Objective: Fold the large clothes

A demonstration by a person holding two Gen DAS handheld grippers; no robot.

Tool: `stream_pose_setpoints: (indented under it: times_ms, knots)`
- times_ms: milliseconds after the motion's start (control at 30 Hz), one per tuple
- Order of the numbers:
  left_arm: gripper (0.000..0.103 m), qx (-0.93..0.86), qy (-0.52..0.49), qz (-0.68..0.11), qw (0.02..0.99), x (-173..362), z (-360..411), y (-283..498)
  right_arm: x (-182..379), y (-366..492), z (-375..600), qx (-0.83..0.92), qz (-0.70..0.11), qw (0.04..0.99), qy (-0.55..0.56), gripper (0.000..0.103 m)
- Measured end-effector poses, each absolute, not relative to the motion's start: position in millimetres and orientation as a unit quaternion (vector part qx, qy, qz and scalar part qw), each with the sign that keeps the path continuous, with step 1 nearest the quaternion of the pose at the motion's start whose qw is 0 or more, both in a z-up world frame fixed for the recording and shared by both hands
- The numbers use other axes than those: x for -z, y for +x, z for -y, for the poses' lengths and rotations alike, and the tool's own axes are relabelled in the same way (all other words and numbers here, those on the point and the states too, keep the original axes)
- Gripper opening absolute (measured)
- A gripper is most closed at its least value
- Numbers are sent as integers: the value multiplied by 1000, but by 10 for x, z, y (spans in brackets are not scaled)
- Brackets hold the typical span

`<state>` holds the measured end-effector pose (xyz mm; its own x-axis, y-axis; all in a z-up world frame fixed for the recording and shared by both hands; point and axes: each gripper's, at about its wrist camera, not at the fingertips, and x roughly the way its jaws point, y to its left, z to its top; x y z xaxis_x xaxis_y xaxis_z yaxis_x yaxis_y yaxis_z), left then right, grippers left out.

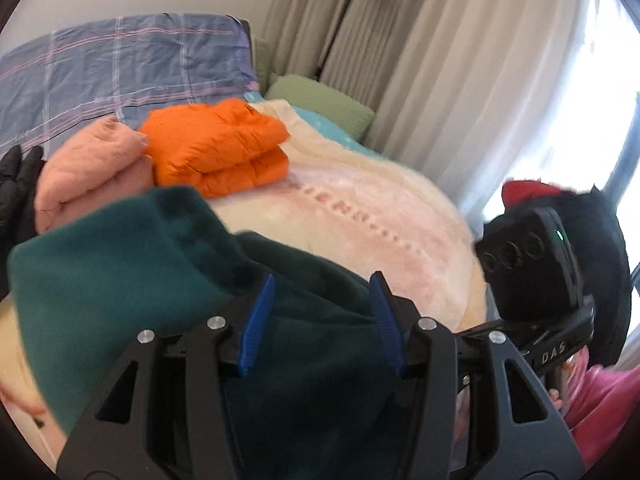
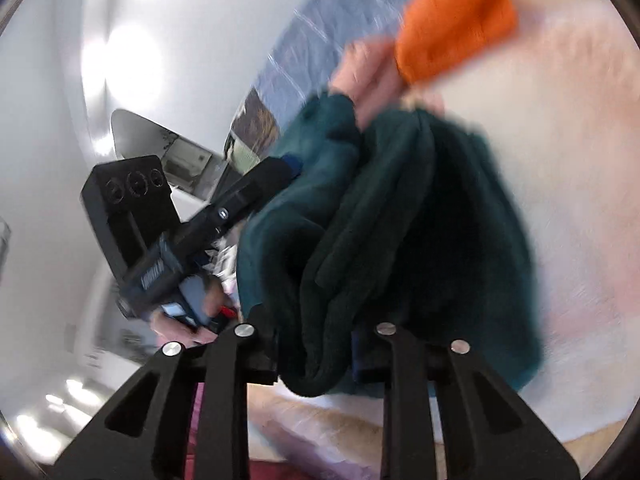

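Your dark green fleece point(image 1: 120, 272), thick, soft and floppy, lies bunched at the bed's point(image 1: 400, 208) near edge; left hand-held gripper point(image 1: 322, 312) half-open astride it, right hand-held gripper point(image 2: 316, 344) nipping a fold — grip doubled edges, not single layers

Fleece garment point(image 1: 120, 280) lies bunched on the bed point(image 1: 400, 216), nearest the left gripper point(image 1: 322, 320). Behind it sit two folded garments side by side: sweater point(image 1: 88, 176) left, jacket point(image 1: 220, 152) right. Pillows point(image 1: 120, 64) lie behind.
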<state>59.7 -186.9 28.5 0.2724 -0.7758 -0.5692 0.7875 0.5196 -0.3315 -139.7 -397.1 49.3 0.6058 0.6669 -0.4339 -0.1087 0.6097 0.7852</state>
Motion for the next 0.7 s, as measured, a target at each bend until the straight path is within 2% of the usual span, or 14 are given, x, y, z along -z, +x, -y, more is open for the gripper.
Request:
stream_pose_setpoints:
  times_ms: [167, 233, 267, 333, 367, 467, 600, 633, 700]
  knots:
    - [55, 459, -22, -304, 835, -735, 1433, 708, -653, -1717, 4227, -219, -344, 837, 364, 23]
    - [43, 453, -15, -311, 835, -723, 1437, 781, -413, -1730, 4389, -191, -358, 829, 384, 24]
    - [31, 453, -5, -323, 831, -664, 1491, 810, -253, -1714, 4455, -179, -368, 821, 399, 24]
    - [28, 453, 44, -371, 809, -361, 1737, 848, 188, -1679, 4542, -166, -401, 788, 436, 27]
    - [28, 454, 89, -372, 805, -138, 1905, 798, 363, -1675, 4533, -168, -415, 773, 450, 27]
    - [29, 424, 214, -315, 821, 149, 2179, 587, 544, -1734, 4506, -175, -413, 766, 461, 29]
    - [29, 405, 232, -324, 823, 88, 2190, 565, 330, -1771, 4535, -167, -423, 785, 421, 43]
    - [29, 405, 232, -322, 824, 86, 2167, 555, 237, -1792, 4561, -160, -422, 795, 405, 49]
    - [29, 405, 216, -326, 826, 74, 2059, 564, 0, -1880, 4586, -132, -396, 831, 367, 54]
